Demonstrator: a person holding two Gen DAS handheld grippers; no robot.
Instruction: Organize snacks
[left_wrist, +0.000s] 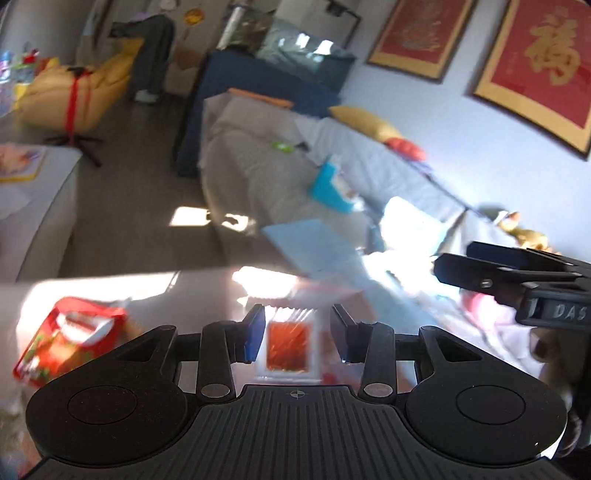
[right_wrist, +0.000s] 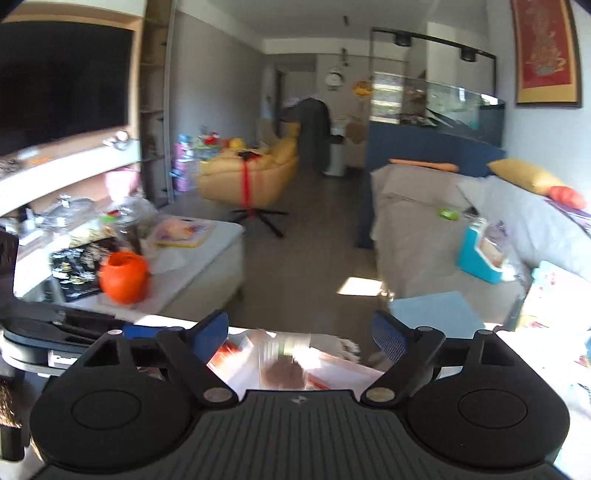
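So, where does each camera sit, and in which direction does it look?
Left wrist view: sits on the left gripper, looks down its fingers over a red-windowed snack packet toward the grey sofa and framed red pictures; the right gripper shows at the right edge.
Right wrist view: sits on the right gripper, looks along the room toward the yellow chair; blurred packets lie below its wide-open jaws.
Shared: grey sofa, yellow chair, blue box, fish tank.
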